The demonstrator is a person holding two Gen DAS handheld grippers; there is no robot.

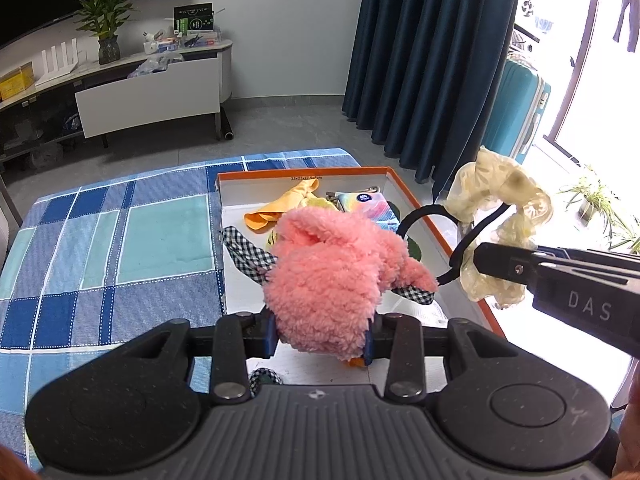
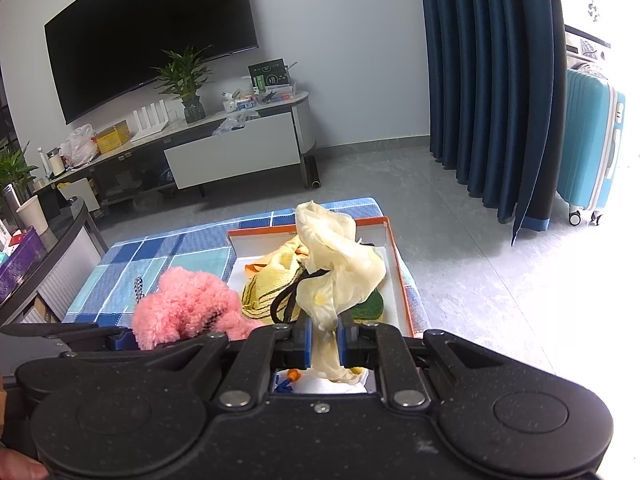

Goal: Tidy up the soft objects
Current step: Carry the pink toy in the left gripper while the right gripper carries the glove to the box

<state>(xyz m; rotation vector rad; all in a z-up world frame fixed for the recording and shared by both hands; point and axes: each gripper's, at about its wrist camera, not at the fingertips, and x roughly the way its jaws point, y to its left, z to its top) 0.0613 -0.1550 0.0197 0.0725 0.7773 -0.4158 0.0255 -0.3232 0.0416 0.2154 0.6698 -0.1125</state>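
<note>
A fluffy pink plush piece (image 1: 332, 276) with black-and-white checked ribbon sits squeezed between the blue pads of my left gripper (image 1: 320, 340), low over the near end of a shallow white box with an orange rim (image 1: 304, 172). To the right, my right gripper (image 1: 480, 258) is shut on a cream ruffled fabric piece (image 1: 500, 196) attached to a black band (image 1: 424, 216), held above the box's right edge. In the right wrist view the cream fabric (image 2: 340, 256) is pinched in my right gripper (image 2: 324, 340), and the pink plush (image 2: 180, 304) is at the left.
The box holds a yellow cloth (image 1: 288, 204), a colourful tissue pack (image 1: 368, 206) and a dark green item (image 2: 370, 304). It rests on a blue plaid cloth (image 1: 120, 232). Behind are a TV stand (image 1: 148, 96), a dark blue curtain (image 1: 432, 60) and a teal suitcase (image 2: 592, 140).
</note>
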